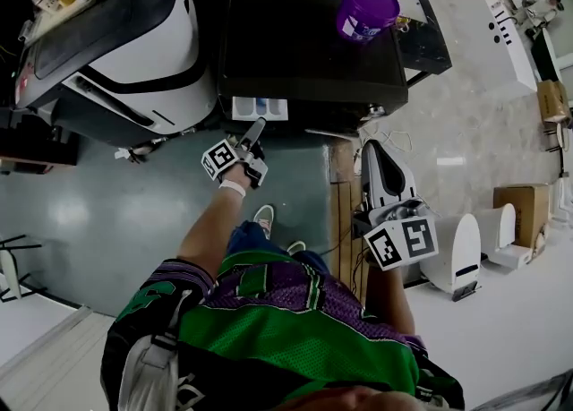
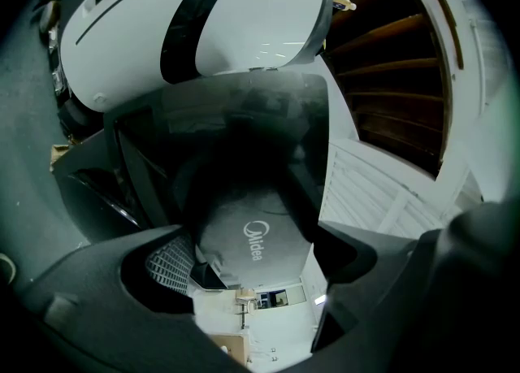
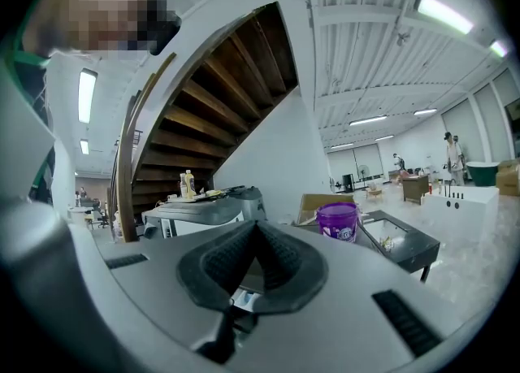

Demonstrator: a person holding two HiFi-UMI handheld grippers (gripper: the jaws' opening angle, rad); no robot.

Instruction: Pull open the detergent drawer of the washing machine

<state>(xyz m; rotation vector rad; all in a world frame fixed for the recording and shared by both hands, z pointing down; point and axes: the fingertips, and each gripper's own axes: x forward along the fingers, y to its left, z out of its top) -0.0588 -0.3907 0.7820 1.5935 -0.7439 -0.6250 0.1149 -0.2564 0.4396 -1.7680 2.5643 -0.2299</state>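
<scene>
1. Left gripper view: the left gripper (image 2: 256,259) had its jaws set wide, clamped on the two sides of the detergent drawer's (image 2: 252,237) grey front, which read "Midea".
2. The right gripper (image 3: 256,229) hung back on the right, jaws pressed together on nothing.
3. The drawer stood pulled out at the near left of the black washing machine (image 1: 313,42).
4. A purple bucket (image 1: 367,8) sat far right on top, its label unreadable.

Head looks down; tool cameras perhaps share the washing machine (image 1: 295,51).
</scene>
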